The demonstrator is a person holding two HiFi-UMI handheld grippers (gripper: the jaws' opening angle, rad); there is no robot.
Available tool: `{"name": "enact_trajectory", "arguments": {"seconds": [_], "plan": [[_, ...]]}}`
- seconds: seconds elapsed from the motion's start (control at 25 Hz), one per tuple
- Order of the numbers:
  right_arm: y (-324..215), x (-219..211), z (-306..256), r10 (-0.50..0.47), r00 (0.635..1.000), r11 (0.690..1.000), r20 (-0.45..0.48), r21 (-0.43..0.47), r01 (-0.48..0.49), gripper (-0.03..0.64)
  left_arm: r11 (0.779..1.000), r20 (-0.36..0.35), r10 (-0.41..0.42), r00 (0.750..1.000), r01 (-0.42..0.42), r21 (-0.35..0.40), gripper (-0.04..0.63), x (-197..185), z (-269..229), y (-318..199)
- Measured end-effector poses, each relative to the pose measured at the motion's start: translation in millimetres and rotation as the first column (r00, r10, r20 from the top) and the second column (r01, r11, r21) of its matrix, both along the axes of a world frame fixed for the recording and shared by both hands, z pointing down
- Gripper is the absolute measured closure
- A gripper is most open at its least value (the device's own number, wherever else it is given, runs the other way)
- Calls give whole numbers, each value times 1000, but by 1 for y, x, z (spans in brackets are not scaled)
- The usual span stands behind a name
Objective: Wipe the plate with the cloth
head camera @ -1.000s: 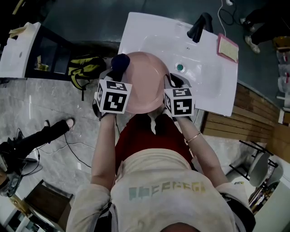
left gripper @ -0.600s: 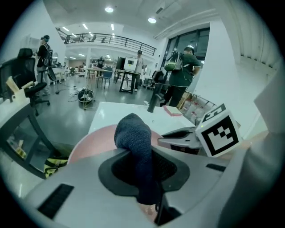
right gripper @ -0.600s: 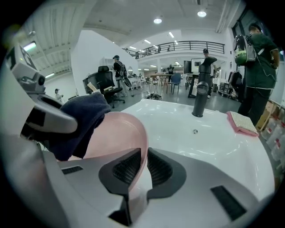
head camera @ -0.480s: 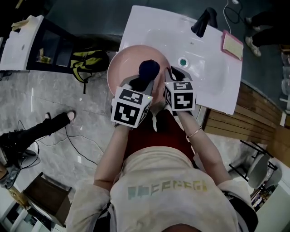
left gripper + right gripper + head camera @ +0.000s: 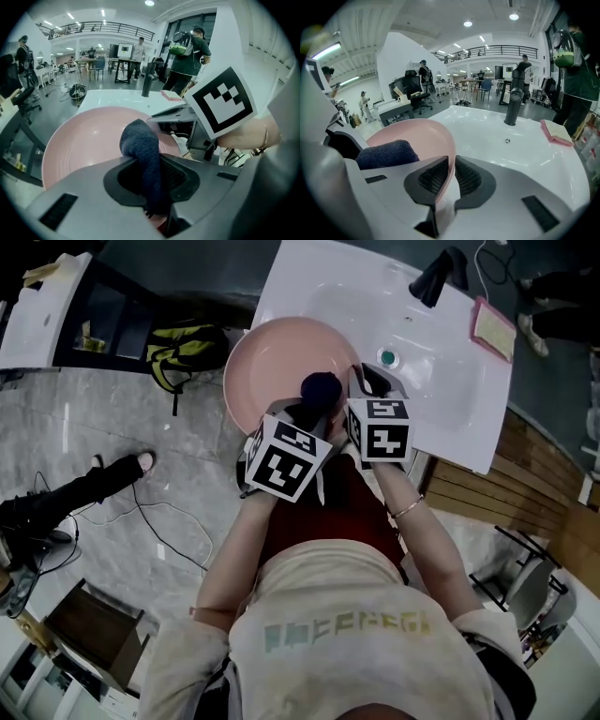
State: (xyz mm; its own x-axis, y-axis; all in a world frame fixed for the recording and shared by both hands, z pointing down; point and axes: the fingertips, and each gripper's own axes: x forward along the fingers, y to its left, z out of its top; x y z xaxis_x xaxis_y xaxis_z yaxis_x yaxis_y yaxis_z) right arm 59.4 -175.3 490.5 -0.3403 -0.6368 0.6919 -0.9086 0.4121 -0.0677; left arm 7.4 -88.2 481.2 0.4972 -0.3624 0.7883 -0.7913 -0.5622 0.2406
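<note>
Clearly, nubby dark cloth (image 5: 140, 140) overlaps the round (smooth) pink plate (image 5: 79, 145).

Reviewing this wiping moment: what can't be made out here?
- Left gripper view: where the cloth meets the plate, behind the cloth and the left hand-held gripper.
- Right gripper view: the plate rim below the jaws of the right hand-held gripper, behind its body.
- Head view: the plate's near rim and both sets of jaws, under the hand-held grippers.
- Every view: stains or wetness on the plate, too faint.
</note>
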Motion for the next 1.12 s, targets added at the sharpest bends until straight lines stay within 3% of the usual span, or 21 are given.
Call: {"name": "enact_trajectory", "arguments": {"seconds": [0.72, 1.12], "plan": [[0, -2, 1, -1, 1000, 1000, -31, 17, 1, 548, 1000, 100, 6, 995, -4, -23, 515, -53, 7, -3], [1, -3, 1, 3, 999, 1000, -34, 18, -2, 548, 1000, 191, -12, 982, 11, 6, 515, -86, 8, -19]]}}
